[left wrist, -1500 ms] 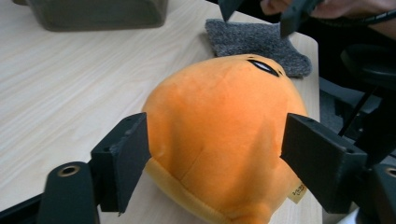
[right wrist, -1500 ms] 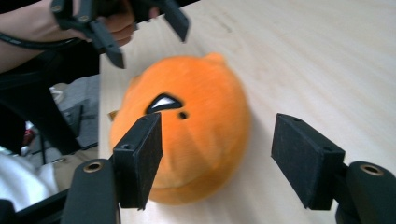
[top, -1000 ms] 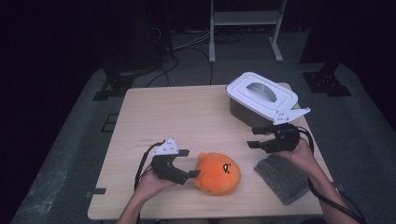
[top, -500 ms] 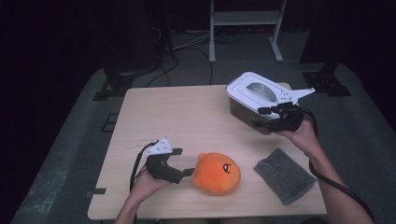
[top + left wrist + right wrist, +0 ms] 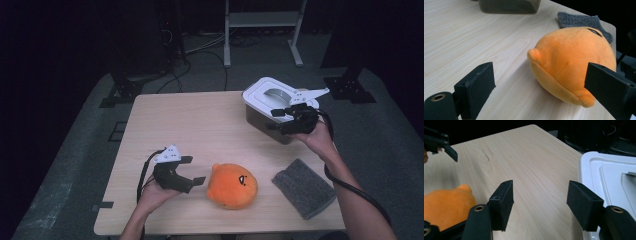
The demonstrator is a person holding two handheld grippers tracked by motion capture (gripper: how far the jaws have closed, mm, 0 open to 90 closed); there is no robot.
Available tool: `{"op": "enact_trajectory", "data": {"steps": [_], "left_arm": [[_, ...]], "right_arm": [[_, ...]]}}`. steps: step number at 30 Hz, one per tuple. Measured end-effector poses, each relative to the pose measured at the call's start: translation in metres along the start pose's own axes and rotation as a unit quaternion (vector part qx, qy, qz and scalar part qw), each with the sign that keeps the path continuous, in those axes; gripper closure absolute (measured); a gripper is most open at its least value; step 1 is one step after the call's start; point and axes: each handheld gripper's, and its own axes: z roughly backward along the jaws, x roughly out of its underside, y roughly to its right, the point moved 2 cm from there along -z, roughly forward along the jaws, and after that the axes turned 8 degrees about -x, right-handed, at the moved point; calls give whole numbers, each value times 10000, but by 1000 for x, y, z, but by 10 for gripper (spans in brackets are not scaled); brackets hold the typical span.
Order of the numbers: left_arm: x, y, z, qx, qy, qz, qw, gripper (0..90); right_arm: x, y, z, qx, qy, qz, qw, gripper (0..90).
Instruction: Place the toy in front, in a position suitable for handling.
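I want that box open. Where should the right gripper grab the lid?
Probably the lid's near rim, approached from the person's side. The right gripper hovers open at that edge, and the overhanging lip gives the jaws something to pinch; the flat top doesn't.

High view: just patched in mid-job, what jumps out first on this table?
The bright orange plush toy at the table's near edge stands out most, with the left tool open just to its left, not touching it. At the far right corner sits a grey bin with a white lid; the right tool is held open at its near side. A grey cloth lies right of the plush.
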Motion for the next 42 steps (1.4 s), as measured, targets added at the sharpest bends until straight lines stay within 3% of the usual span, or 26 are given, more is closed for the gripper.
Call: {"op": "enact_trajectory", "data": {"steps": [8, 19, 24, 36, 39, 42], "left_arm": [[-2, -1, 0, 56, 38, -2, 10000, 79], [-4, -1, -6, 180, 40, -35, 9998, 78], [-3, -1, -7, 218, 4, -51, 9998, 78], [-3, 0, -8, 275, -3, -55, 9996, 71], [-3, -1, -8, 289, -10, -19, 9996, 71], [-2, -1, -10, 300, -44, -19, 9995, 68]], "right_arm": [[-4, 8, -9, 89, -158, 23, 9998, 380], [-10, 36, -17, 386, -468, -111, 9981, 435], [-16, 40, -16, 425, -348, -103, 9984, 450], [-25, 61, -12, 591, -537, -108, 9967, 481], [-25, 65, -10, 494, -430, -185, 9977, 499], [-23, 64, -13, 465, -491, -173, 9976, 512]]}}
